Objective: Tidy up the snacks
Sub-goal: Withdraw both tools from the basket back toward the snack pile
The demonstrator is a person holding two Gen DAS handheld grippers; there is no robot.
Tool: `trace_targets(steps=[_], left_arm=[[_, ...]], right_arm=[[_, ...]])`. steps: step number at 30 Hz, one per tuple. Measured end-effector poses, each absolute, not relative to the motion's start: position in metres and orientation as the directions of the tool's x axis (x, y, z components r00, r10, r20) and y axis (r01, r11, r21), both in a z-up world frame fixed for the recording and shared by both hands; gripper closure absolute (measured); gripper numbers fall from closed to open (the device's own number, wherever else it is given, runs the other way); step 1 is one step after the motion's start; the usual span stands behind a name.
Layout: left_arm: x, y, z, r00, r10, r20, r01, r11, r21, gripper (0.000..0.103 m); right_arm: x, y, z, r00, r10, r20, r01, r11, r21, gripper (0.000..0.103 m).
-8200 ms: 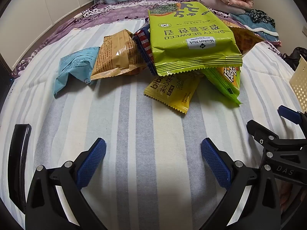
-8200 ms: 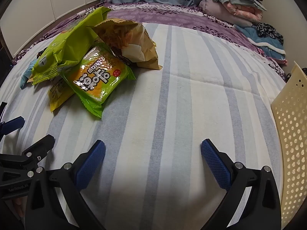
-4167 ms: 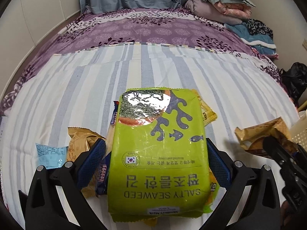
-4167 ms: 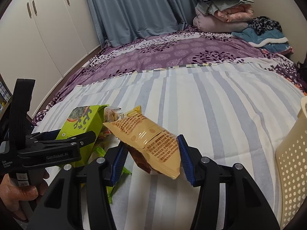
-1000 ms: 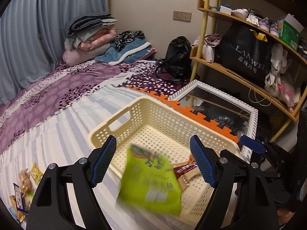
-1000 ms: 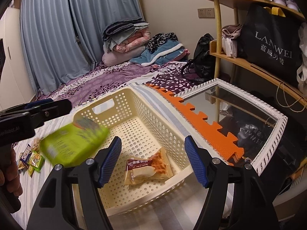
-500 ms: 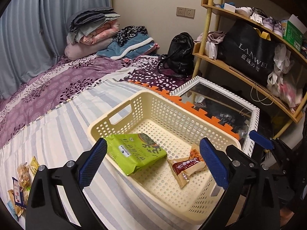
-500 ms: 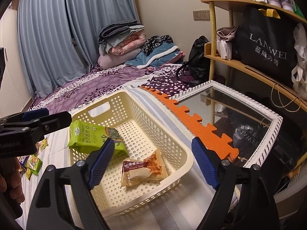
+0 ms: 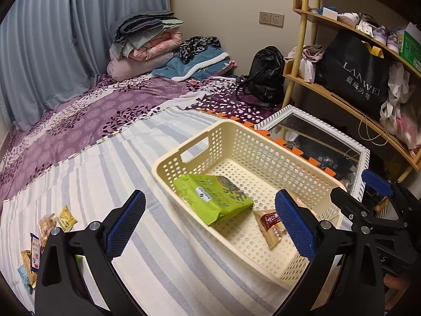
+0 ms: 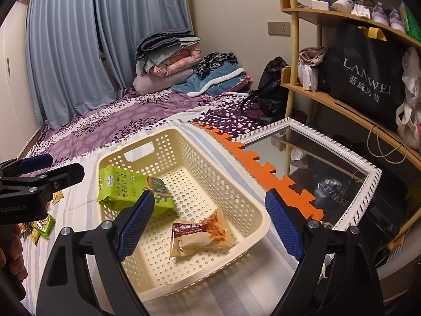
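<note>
Both grippers hang over the bed with fingers spread wide, nothing in either the left gripper (image 9: 210,222) or the right gripper (image 10: 210,222). The green seaweed bag (image 10: 134,191) and tan snack pack (image 10: 200,233) lie in the cream basket (image 10: 260,217); leftover snacks (image 9: 47,233) sit on the striped sheet.

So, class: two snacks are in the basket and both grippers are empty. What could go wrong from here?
1. The basket sits near the bed's edge beside the framed mirror; a hard drop might nudge it off.
2. The green seaweed pack leans on the basket wall, so later packs may pile unevenly.
3. The remaining snacks lie far away, so each carry risks a slip.
</note>
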State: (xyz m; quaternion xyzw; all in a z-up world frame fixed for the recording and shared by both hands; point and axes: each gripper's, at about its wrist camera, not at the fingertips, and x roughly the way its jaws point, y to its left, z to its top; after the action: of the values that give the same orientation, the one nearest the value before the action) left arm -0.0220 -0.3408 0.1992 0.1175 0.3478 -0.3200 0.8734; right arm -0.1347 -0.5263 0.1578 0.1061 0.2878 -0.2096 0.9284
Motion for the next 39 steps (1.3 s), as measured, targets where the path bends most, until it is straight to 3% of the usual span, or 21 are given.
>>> trace_targets(steps=[20, 39], left_arm=[[0.011, -0.204, 0.185, 0.637, -0.342, -0.691, 0.409, 0.910, -0.073, 0.003], [0.040, -0.060, 0.154, 0.673, -0.149, -0.725, 0.127, 0.988, -0.085, 0.003]], right_arm=[[-0.084, -0.419, 0.165, 0.815, -0.097, -0.571, 0.199, 0.973, 0.119, 0.017], [-0.027, -0.293, 0.127, 0.712, 0.159, -0.684, -0.070, 0.985, 0.157, 0.017]])
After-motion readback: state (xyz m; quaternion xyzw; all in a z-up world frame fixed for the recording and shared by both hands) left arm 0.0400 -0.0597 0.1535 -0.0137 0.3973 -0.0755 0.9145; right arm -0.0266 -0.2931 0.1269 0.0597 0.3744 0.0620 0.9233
